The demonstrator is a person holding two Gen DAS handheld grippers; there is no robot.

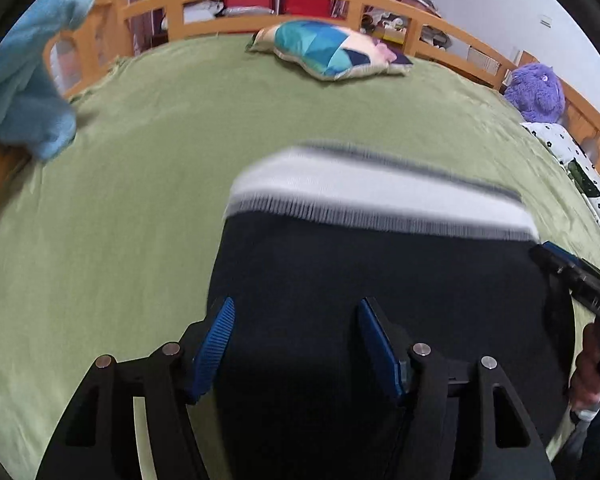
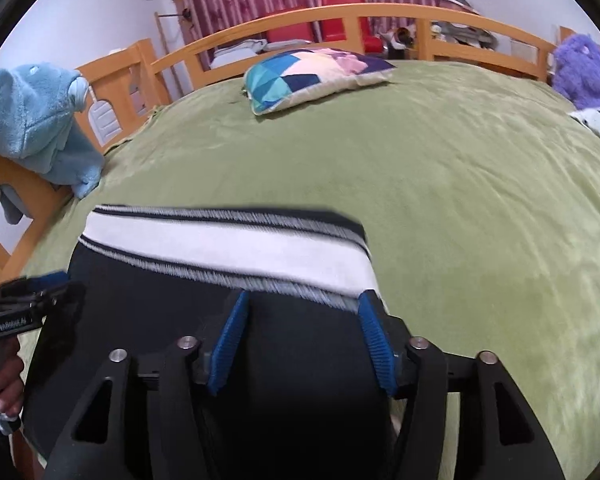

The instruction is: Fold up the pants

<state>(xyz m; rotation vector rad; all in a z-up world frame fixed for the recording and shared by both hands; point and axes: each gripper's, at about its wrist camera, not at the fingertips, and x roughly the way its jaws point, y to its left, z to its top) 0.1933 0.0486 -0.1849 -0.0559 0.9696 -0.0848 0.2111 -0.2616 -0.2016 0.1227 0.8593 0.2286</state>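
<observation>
Dark navy pants (image 1: 380, 280) with a white, striped waistband (image 1: 380, 196) lie on a green bedspread (image 1: 120, 220). My left gripper (image 1: 296, 312) is open over the pants' left part, its blue pads (image 1: 214, 344) apart. My right gripper (image 2: 302, 308) is open over the pants (image 2: 160, 312) near the right end of the waistband (image 2: 228, 248). Each gripper shows at the edge of the other's view: the right one (image 1: 580, 280) and the left one (image 2: 24, 312). Neither holds cloth.
A patchwork pillow (image 2: 312, 76) lies at the far side of the bed. A blue plush toy (image 2: 32, 120) hangs on the wooden rail (image 2: 260, 24) at the left. A purple plush toy (image 1: 536, 92) and a spotted cloth (image 1: 580, 168) are at the right.
</observation>
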